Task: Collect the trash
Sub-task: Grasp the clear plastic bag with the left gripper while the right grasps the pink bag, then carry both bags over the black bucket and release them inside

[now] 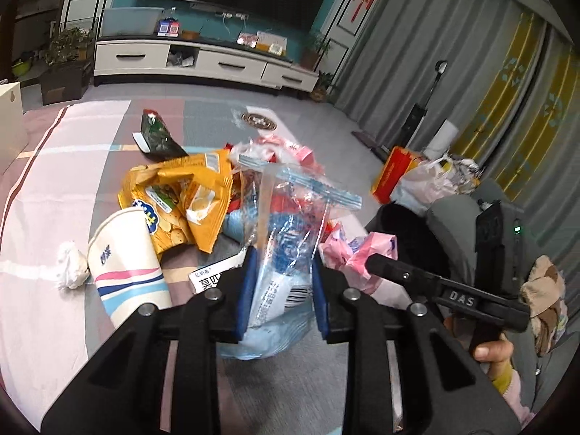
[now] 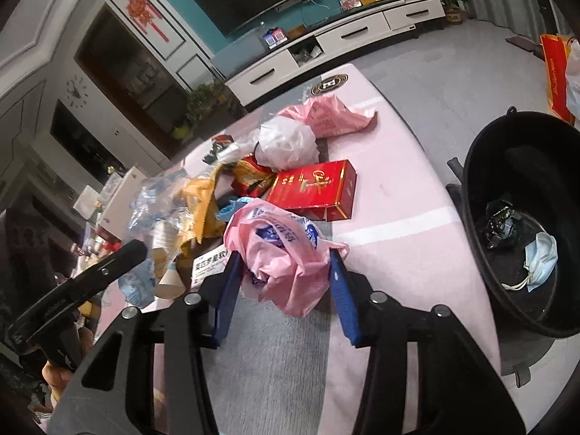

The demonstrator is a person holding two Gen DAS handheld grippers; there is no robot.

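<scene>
Right wrist view: your right tongs (image 2: 286,275) are clamped on the pink plastic bag (image 2: 279,250), and the black bin (image 2: 482,152) sits just off the bench (image 2: 398,239) edge, right of them, so the right hand is nearer. Left tongs (image 1: 281,290) grip the clear zip bag (image 1: 286,239), long axis running away from you, left of the pink one.

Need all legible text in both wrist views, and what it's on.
"DAS": right claw's black body, seen from the left wrist.
"莫匹", cut off: white box under the trash pile.
Gold characters on red carton: too stylised to read.
Blue print on pink bag, clear wrapper, paper cup, red paper bag: blurred.
</scene>
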